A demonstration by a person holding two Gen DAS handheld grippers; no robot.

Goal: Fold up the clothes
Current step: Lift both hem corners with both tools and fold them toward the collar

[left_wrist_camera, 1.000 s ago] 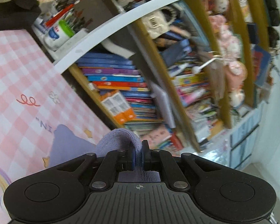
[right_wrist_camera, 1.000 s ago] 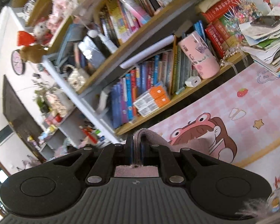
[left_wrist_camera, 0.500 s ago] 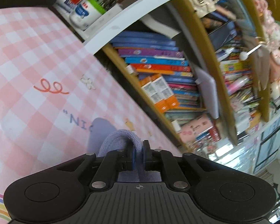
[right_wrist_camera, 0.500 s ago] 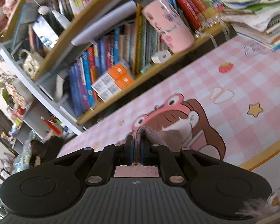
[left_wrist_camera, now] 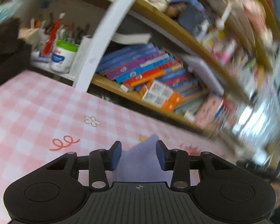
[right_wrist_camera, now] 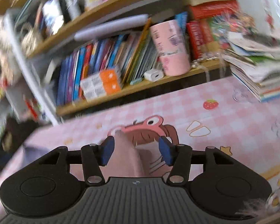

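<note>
Both grippers, left and right, clamped a second ago, are opening off the garment, lilac corner and pink fold loose between the pads on the checked mat, so that fold looks laid
</note>
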